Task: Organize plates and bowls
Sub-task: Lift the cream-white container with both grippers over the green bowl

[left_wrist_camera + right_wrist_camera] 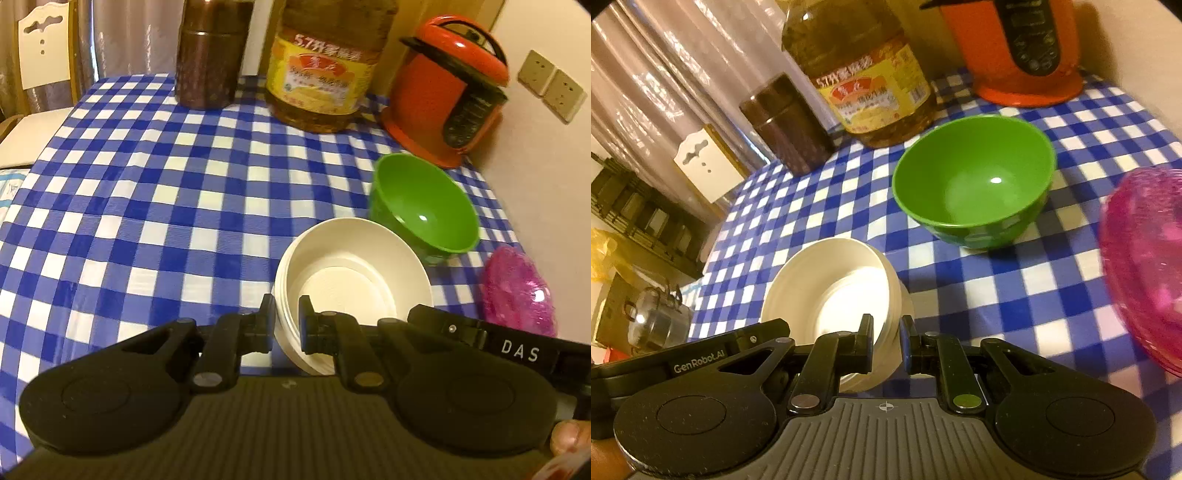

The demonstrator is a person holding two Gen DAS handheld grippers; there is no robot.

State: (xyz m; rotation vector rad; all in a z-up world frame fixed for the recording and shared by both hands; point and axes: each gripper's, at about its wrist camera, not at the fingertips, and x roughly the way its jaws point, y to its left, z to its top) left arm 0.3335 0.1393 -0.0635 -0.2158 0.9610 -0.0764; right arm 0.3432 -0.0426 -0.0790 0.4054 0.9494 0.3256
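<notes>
A nested stack of white bowls [343, 280] [827, 280] is tilted over the blue checked tablecloth [147, 184]. My left gripper [286, 314] is shut on the stack's near left rim, one finger inside and one outside. My right gripper [886, 332] is shut on the opposite rim in the same way; its black body [517, 350] shows at the lower right of the left wrist view. A green bowl [424, 206] [975, 184] stands upright just beyond the white stack. A pink translucent stack of dishes [517, 288] [1145, 266] sits to the right near the wall.
At the back of the table stand a large oil bottle [321, 66] [868, 81], a brown jar [210, 55] [786, 122] and an orange rice cooker [450, 88] [1015, 48]. A wall with sockets [550, 85] borders the right side. A white chair [44, 48] stands at far left.
</notes>
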